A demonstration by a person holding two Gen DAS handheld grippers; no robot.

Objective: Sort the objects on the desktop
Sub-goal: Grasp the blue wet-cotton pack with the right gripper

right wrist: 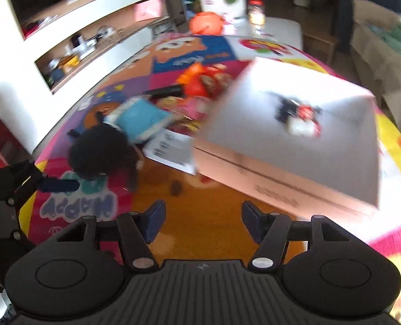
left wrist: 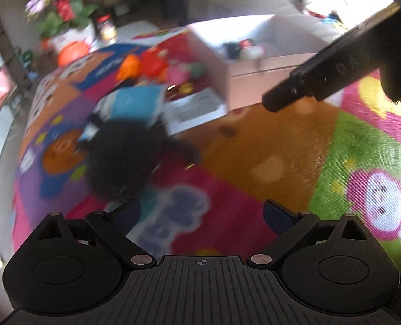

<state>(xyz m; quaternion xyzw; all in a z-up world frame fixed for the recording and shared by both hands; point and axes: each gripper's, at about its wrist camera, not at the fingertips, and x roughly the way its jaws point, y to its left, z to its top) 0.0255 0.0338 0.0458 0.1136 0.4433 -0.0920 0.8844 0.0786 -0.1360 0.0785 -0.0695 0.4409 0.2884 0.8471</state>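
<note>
A doll with black fuzzy hair (left wrist: 121, 157) and a blue dress (left wrist: 135, 105) lies on the colourful mat; it also shows in the right wrist view (right wrist: 100, 151). An open white box (left wrist: 257, 62) stands behind it with a small red, black and white item (right wrist: 300, 119) inside. A pile of orange, red and pink toys (left wrist: 157, 67) lies beyond the doll. My left gripper (left wrist: 201, 214) is open and empty, just short of the doll. My right gripper (right wrist: 203, 222) is open and empty in front of the box (right wrist: 295, 146).
A white printed sheet (left wrist: 195, 108) lies between doll and box. A potted plant (left wrist: 62, 16), a jar (left wrist: 106, 27) and an orange ball (left wrist: 71, 50) stand at the mat's far end. White shelves (right wrist: 78, 40) line the left side. The right gripper's body (left wrist: 336, 65) crosses the left wrist view.
</note>
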